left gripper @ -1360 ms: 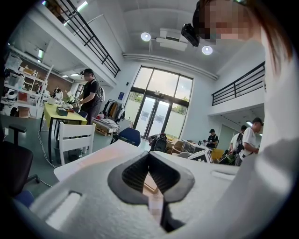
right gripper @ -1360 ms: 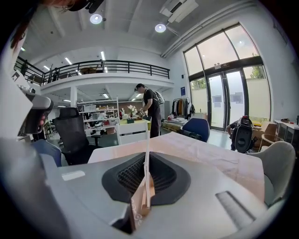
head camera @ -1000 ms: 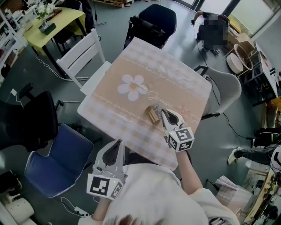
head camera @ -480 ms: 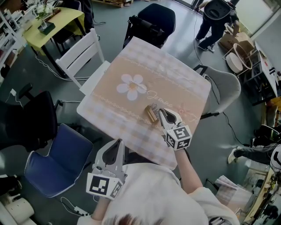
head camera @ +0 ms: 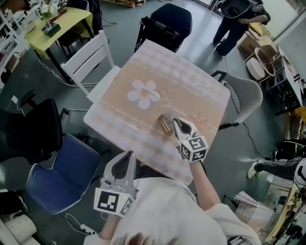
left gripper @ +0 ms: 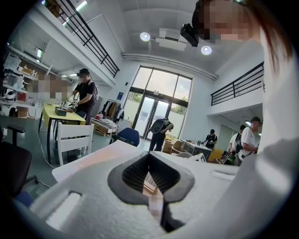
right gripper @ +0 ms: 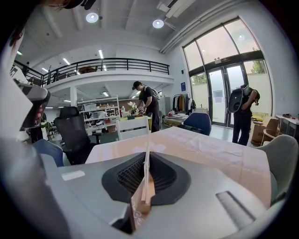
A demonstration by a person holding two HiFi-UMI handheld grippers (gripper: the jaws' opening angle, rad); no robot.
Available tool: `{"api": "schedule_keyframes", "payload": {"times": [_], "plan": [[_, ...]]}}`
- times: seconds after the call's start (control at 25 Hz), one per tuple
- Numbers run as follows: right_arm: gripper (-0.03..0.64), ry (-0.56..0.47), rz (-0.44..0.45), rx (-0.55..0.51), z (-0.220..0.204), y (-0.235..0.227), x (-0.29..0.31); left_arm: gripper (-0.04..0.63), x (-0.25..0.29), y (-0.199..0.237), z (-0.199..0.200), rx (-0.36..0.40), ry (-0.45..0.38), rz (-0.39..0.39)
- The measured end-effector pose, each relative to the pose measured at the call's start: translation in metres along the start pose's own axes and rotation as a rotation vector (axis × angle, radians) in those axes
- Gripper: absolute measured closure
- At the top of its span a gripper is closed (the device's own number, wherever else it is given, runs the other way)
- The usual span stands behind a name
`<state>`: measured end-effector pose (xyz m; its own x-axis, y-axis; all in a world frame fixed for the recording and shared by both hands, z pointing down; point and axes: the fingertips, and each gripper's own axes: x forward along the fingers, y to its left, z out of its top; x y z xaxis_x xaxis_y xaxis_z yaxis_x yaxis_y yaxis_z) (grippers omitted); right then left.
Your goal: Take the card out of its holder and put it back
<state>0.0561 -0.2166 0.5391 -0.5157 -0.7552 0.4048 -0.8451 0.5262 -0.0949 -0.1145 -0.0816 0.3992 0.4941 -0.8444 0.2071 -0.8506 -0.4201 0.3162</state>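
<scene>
A small wooden card holder (head camera: 165, 124) with cards standing in it rests on the beige checked tablecloth (head camera: 158, 81), near the table's right front edge. My right gripper (head camera: 177, 123) has its tips right beside the holder. In the right gripper view my right gripper (right gripper: 147, 158) is shut on a thin card (right gripper: 147, 170), seen edge-on, with a wooden part of the holder (right gripper: 140, 205) low between the jaws. My left gripper (head camera: 127, 159) hangs off the table's front edge near the person's body, its jaws shut and empty. In its own view the left gripper (left gripper: 149, 156) frames the holder (left gripper: 150, 181) in the distance.
A white chair (head camera: 91, 60), a blue chair (head camera: 62, 177), a black chair (head camera: 169, 21) and a grey chair (head camera: 244, 98) stand round the table. A person (head camera: 239, 14) stands at the back right. A yellow table (head camera: 52, 26) stands at the back left.
My right gripper has edged slightly toward the holder with the card still in its grip. The left gripper has stayed still. The person at the back right has walked a little.
</scene>
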Motion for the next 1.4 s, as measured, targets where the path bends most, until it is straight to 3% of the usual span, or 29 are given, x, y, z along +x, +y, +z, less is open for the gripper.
{"api": "schedule_keyframes", "payload": {"times": [1.4], "plan": [[0.601,0.037,0.062,-0.022,-0.018,0.008,0.011,0.595,0.003,0.000,0.000,0.002,-0.006,0.004]]}}
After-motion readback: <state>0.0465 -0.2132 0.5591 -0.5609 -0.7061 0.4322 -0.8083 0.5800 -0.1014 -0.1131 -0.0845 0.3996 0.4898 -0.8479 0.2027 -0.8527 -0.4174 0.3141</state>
